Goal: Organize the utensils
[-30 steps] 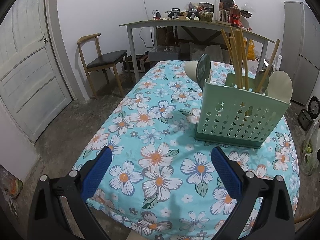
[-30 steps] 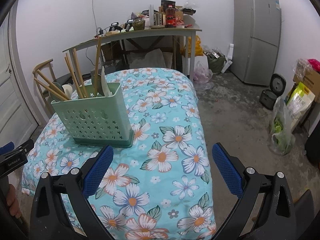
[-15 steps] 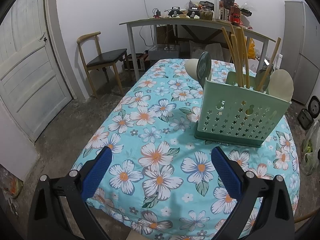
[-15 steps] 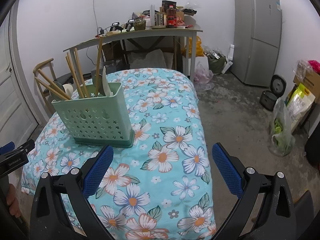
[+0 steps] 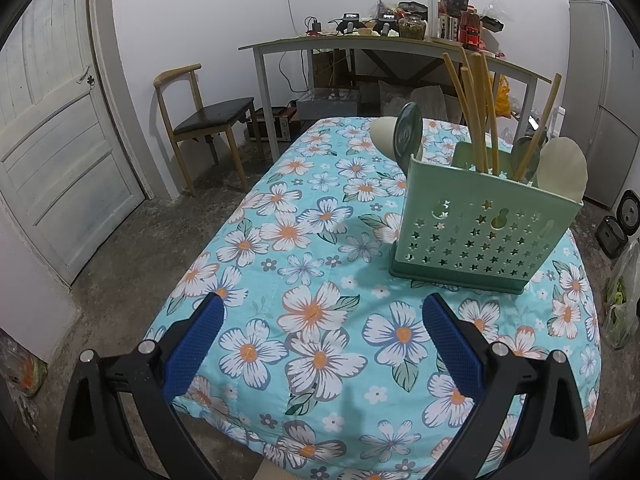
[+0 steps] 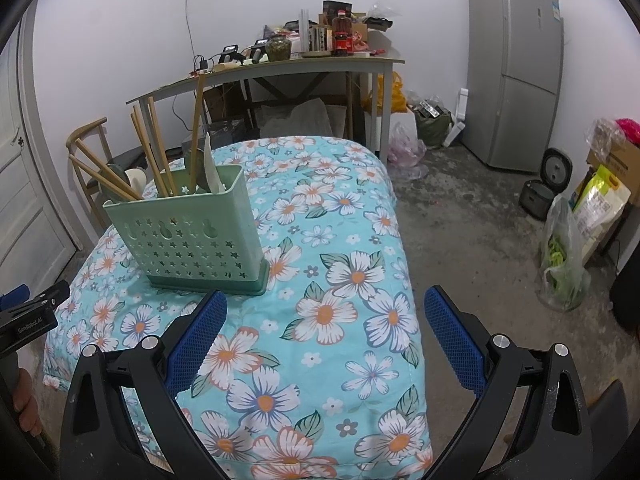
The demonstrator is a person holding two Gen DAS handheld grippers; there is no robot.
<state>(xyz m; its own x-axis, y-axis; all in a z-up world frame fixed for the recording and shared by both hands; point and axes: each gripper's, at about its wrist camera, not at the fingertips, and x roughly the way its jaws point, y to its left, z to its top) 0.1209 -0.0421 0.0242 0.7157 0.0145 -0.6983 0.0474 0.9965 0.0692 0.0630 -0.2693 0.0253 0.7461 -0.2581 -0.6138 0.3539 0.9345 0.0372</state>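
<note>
A green perforated utensil holder stands upright on the floral tablecloth. It holds several wooden chopsticks, a dark green spoon and cream spoons. It also shows in the right wrist view, with chopsticks leaning left. My left gripper is open and empty, hovering over the table's near edge, left of and short of the holder. My right gripper is open and empty, over the table to the right of the holder.
A wooden chair and a white door are at the left. A cluttered grey desk stands behind the table. A grey fridge, rice cookers and bags line the right side.
Both views have drifted very slightly; the holder and utensils keep their place. Both grippers stay open and empty.
</note>
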